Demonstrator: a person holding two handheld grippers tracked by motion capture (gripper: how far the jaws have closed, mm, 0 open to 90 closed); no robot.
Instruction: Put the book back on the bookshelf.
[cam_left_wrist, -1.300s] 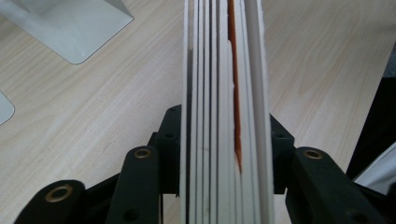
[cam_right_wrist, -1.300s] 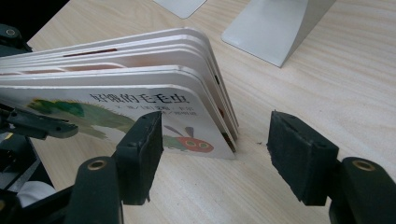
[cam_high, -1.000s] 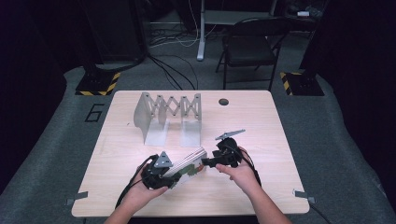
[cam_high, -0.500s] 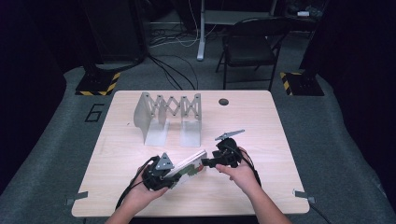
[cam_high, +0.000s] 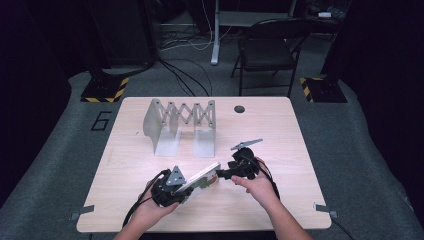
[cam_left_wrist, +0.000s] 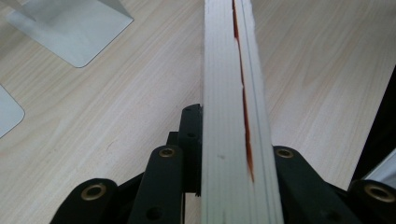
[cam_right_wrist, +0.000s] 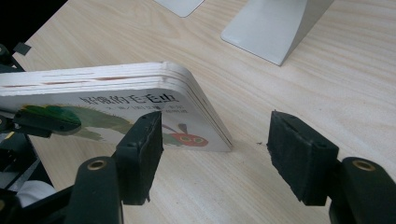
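One book (cam_left_wrist: 233, 116) runs straight out between the jaws of the left gripper (cam_high: 170, 189), which have just been closing and now press on its two covers, gripping it near one end. In the right gripper view the same book (cam_right_wrist: 140, 100) lies just ahead and to the left of the right gripper (cam_right_wrist: 215, 140); its jaws stand partly apart with nothing between them, one pad in front of the cover near its rounded corner. From above, the right gripper (cam_high: 239, 169) sits at the book's far end. Two grippers, one book, one folding metal rack (cam_high: 180, 125) farther off on the table (cam_high: 280, 130). Compared with a second earlier, the book and both hands lie as they did.
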